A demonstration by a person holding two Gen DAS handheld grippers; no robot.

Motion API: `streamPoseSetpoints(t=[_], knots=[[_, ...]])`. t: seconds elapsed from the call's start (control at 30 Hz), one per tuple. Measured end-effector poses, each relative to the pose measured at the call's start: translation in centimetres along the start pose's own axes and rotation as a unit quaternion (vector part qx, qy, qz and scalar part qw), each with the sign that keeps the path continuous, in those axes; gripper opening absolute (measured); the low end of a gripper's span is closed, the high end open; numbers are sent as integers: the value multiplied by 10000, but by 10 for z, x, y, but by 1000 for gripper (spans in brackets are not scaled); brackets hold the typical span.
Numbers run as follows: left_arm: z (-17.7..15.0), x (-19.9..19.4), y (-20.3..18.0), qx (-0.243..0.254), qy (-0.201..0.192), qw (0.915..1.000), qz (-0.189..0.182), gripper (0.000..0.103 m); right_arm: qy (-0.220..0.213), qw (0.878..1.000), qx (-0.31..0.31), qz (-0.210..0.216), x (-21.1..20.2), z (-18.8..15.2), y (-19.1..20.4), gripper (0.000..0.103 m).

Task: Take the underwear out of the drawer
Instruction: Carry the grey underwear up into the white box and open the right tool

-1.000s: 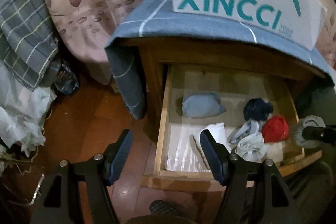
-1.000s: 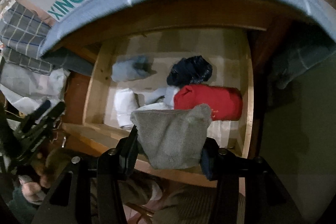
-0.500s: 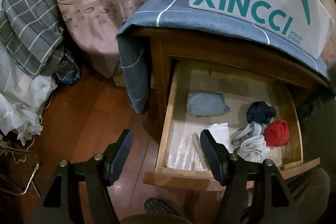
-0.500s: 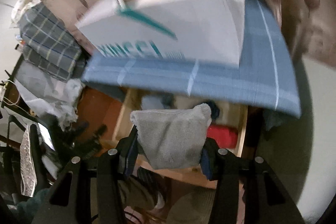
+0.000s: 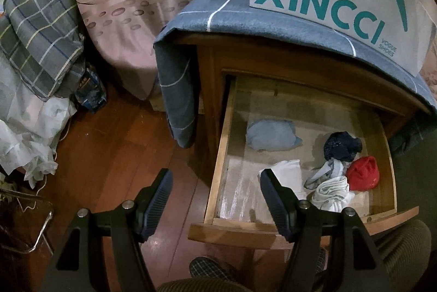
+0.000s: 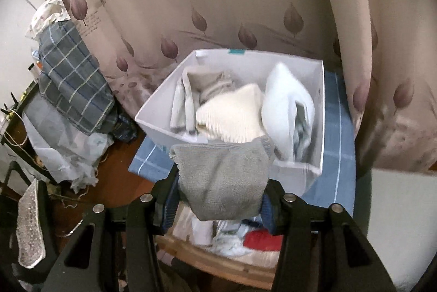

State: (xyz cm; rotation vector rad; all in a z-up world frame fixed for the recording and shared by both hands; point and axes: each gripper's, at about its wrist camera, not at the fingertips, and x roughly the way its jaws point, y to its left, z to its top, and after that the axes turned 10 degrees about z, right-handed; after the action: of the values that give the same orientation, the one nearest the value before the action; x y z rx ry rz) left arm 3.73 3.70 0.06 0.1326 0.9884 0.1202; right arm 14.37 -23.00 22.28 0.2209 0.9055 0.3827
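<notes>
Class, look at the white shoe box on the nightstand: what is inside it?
The white shoe box holds folded clothes: a cream knit piece, a white garment, a grey-beige one. Anything beneath them is hidden.

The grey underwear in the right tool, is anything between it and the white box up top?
Nothing visible blocks it. The grey underwear hangs in the right tool just in front of the open white box, which already holds folded clothes.

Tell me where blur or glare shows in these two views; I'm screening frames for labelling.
Left wrist view: sharp, dim warm light, glare streaks on the drawer liner, fisheye bending the shoe box. Right wrist view: motion smear on the clothes in the white box, while the grey underwear between the fingers stays crisp.
</notes>
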Motion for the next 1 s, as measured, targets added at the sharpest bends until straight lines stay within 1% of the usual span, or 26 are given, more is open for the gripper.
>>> streamPoseSetpoints(t=[0.17, 0.33, 0.43, 0.6, 0.77, 0.9, 1.0], knots=[[0, 3, 13, -302, 60, 9995, -121, 69, 67, 9998, -10, -182, 23, 20, 1, 46], [-2, 9, 27, -730, 205, 9968, -244, 69, 152, 9993, -34, -334, 47, 33, -3, 46], [-2, 11, 31, -861, 257, 9955, -294, 69, 208, 9989, 27, -412, 61, 40, -8, 47], [-2, 10, 29, -799, 235, 9961, -302, 69, 384, 9979, 176, -495, 87, 45, -18, 47], [-1, 11, 27, -744, 238, 9965, -310, 69, 563, 9968, 301, -485, 107, 38, -22, 49], [-1, 11, 27, -766, 252, 9962, -340, 69, 614, 9961, 479, -426, 116, 35, -25, 51], [0, 11, 28, -771, 256, 9960, -361, 69, 657, 9957, 488, -435, 119, 35, -25, 57]])
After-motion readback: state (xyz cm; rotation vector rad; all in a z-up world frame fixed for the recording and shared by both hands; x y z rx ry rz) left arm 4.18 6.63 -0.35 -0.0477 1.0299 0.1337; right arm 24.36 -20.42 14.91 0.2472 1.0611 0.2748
